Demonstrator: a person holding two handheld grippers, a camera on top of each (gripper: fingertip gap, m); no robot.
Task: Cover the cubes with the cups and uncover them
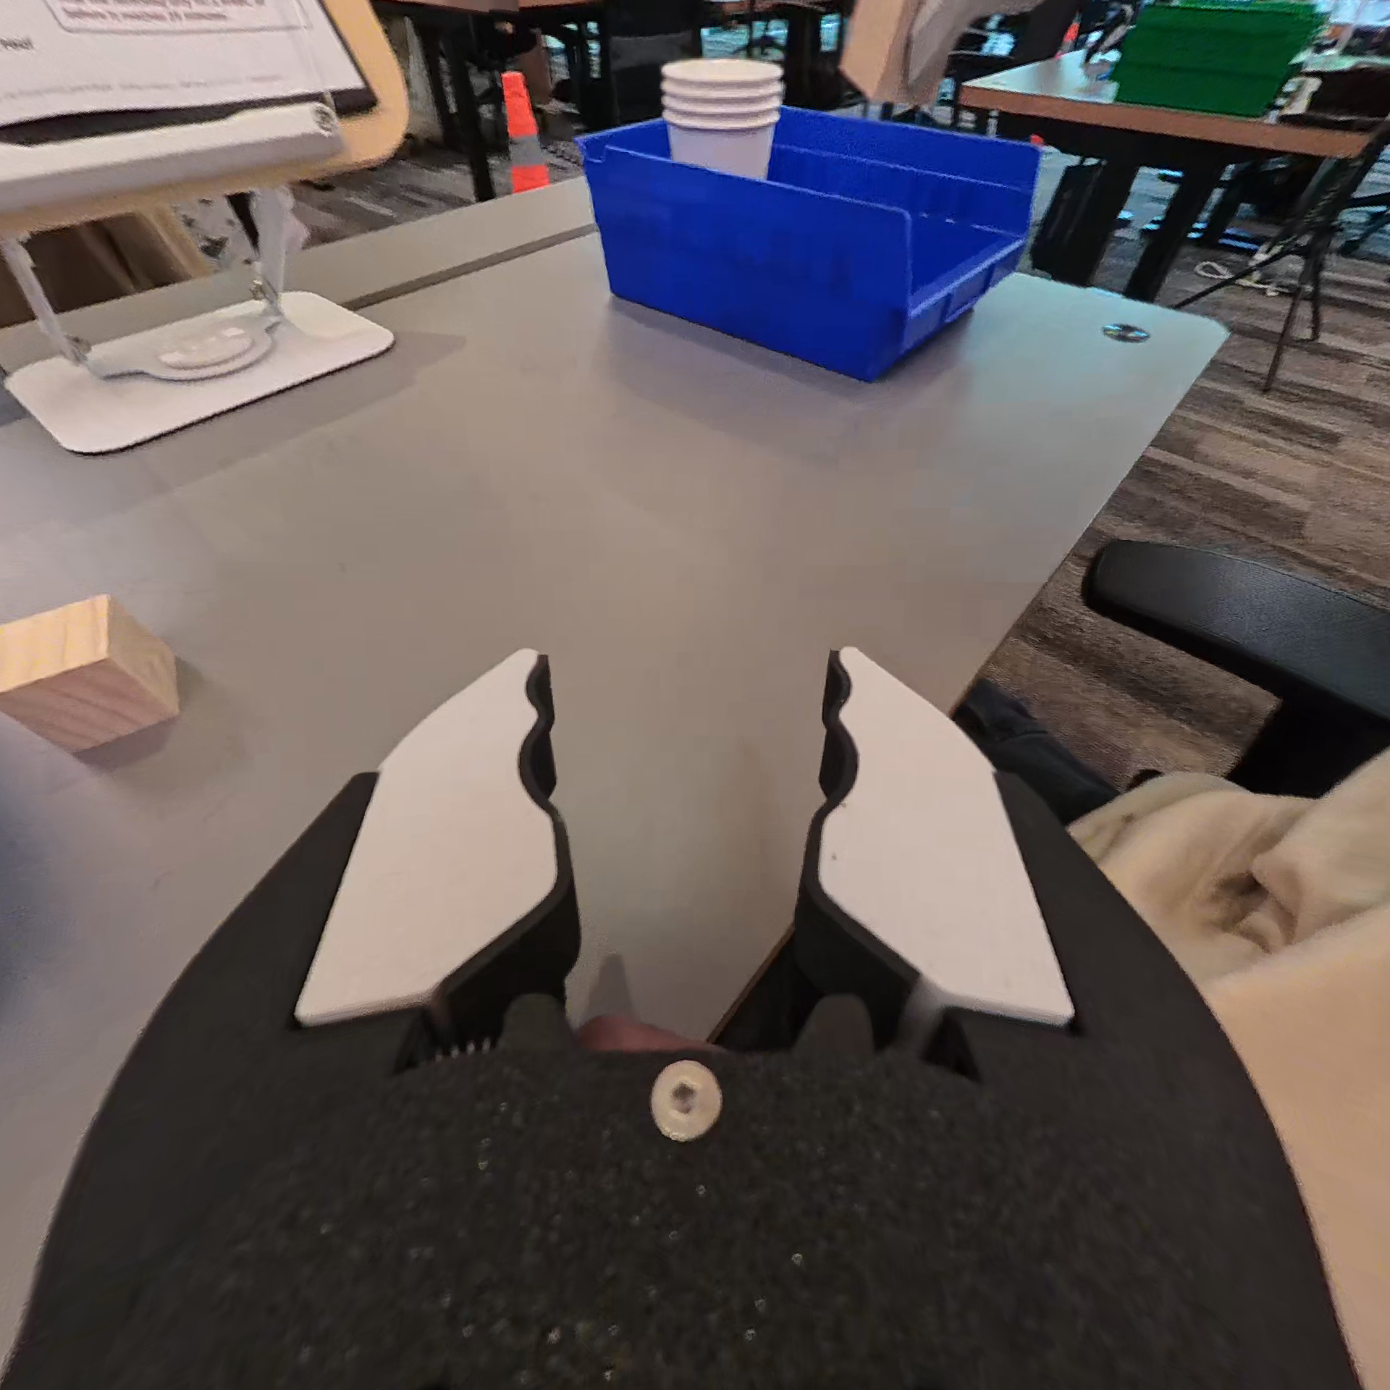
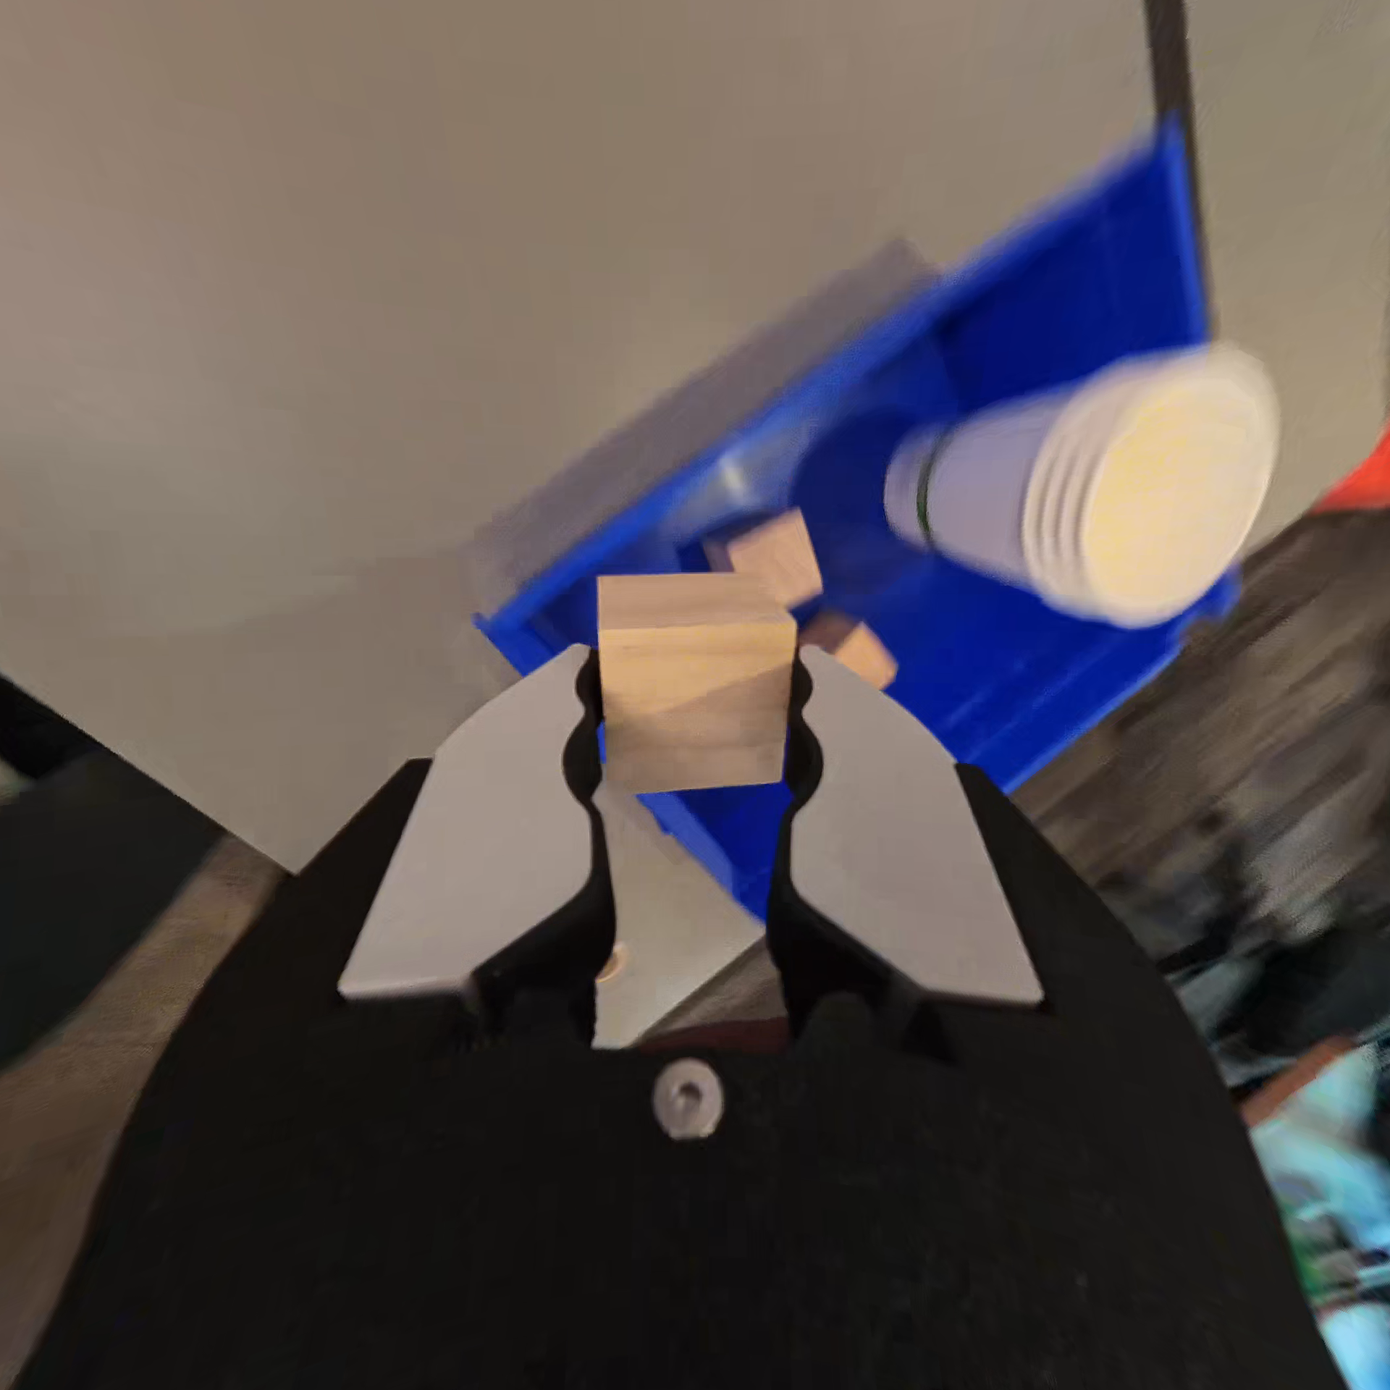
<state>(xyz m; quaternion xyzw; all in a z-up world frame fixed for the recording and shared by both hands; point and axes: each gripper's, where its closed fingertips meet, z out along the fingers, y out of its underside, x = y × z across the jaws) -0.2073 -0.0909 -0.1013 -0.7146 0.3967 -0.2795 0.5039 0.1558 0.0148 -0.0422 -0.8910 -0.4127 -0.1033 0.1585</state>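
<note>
Right gripper [image 2: 692, 669] clenching a wooden cube [image 2: 693, 688] between its fingertips, carrying it in the air above the blue bin [image 2: 1000, 707]. Beyond the held cube, inside the bin, lying two or three more wooden cubes [image 2: 782, 560], partly hidden and blurred. Farther ahead and to the right of the fingers, standing in the same bin, a stack of white paper cups [image 2: 1083, 489], seen from above and smeared by motion.

Left gripper [image 1: 688, 669] hanging released over the grey table [image 1: 602, 489], fingers spread apart with nothing between them. Off to its left, sitting on the table near the frame's edge, another wooden cube [image 1: 83, 673]. Far ahead and slightly right, resting on the table, the blue bin [image 1: 812, 256] with the cup stack [image 1: 720, 116] upright in its far-left corner. Ahead to the left, standing a white document stand [image 1: 195, 368].
</note>
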